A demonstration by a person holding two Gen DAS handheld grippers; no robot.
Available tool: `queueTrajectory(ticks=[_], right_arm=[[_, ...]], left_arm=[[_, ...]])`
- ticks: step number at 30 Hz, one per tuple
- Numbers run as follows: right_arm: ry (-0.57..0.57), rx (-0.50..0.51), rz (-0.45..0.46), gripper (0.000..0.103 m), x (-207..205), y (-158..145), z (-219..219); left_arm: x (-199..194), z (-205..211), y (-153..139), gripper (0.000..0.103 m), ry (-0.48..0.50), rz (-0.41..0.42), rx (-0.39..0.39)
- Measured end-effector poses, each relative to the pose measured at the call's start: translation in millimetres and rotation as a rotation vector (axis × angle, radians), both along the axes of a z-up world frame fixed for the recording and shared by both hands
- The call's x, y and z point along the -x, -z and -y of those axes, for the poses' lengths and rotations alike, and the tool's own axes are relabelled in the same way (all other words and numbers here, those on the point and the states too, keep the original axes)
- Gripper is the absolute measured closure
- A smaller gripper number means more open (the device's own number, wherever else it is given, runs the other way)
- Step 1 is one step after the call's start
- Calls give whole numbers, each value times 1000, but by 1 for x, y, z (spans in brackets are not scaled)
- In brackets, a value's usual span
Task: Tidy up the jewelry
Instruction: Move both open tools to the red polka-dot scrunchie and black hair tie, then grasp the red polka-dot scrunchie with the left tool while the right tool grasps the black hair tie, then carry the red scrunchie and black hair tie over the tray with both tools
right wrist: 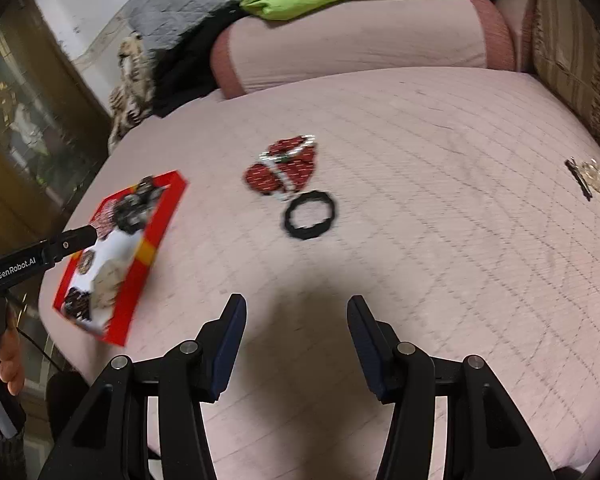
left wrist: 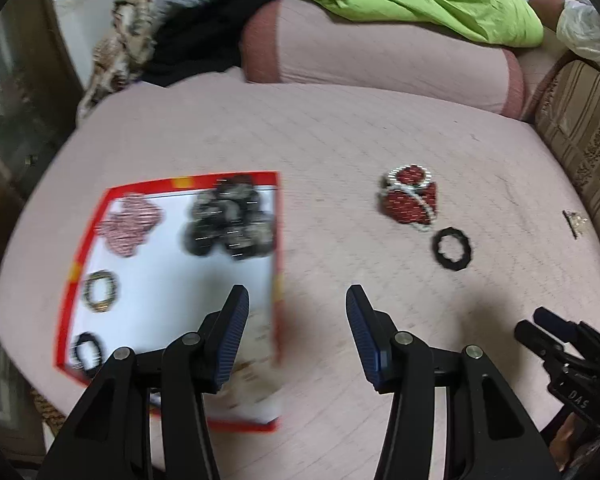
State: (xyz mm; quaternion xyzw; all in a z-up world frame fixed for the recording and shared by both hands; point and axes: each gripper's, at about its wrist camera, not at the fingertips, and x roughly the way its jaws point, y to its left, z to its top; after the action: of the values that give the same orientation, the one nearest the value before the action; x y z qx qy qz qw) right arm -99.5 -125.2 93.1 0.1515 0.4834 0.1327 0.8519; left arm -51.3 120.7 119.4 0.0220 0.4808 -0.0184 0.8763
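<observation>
Ahead of the right gripper [right wrist: 296,344], whose fingers stand apart, bare pink bed [right wrist: 440,240] runs toward 12 o'clock until the black ring [right wrist: 309,214] and, just beyond it, the red bangles [right wrist: 286,166]. At 9 o'clock lies the red-edged tray [right wrist: 156,236], with the left gripper [right wrist: 76,240] over it. At 2 o'clock a small clip [right wrist: 586,178] lies well apart. The bolster [right wrist: 360,44] closes the far edge.

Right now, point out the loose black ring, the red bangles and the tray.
black ring [right wrist: 309,215], right wrist view, on its band.
red bangles [right wrist: 296,166], right wrist view, red side.
tray [left wrist: 278,240], left wrist view, right red rim.
</observation>
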Motion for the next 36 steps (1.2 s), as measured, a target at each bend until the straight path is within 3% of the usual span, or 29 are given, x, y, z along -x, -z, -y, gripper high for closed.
queueTrajectory(ticks=[11,17,19,21,23,24,26,27,28,36], right_arm=[[34,23,-23,46,-50,28,11],[17,45,-14,46,-80,37,1],[8,55,-13,46,-86,41,-3],[0,68,-13,46,-92,45,-7],[-4,79,-17,46,-98,50,-11],[-3,84,-17,51,-100,52,-13],[-1,103,-12,71,-102,54,-16],[-1,112,-12,91,-103,54,-17],[-6,100,-22,96,-103,54,-16],[24,17,-17,96,-78,37,2]], left_arm=[[-89,33,49,54,11,-100,161],[-123,57,72,54,62,-127,186],[-132,65,80,63,82,-140,191],[-140,72,88,85,97,-159,207],[-144,77,93,97,104,-170,227],[-144,80,94,99,108,-172,230],[-141,83,93,100,118,-168,219],[-137,84,90,101,124,-162,213],[-133,84,86,101,130,-154,210],[-75,72,11,101,163,-26,238]])
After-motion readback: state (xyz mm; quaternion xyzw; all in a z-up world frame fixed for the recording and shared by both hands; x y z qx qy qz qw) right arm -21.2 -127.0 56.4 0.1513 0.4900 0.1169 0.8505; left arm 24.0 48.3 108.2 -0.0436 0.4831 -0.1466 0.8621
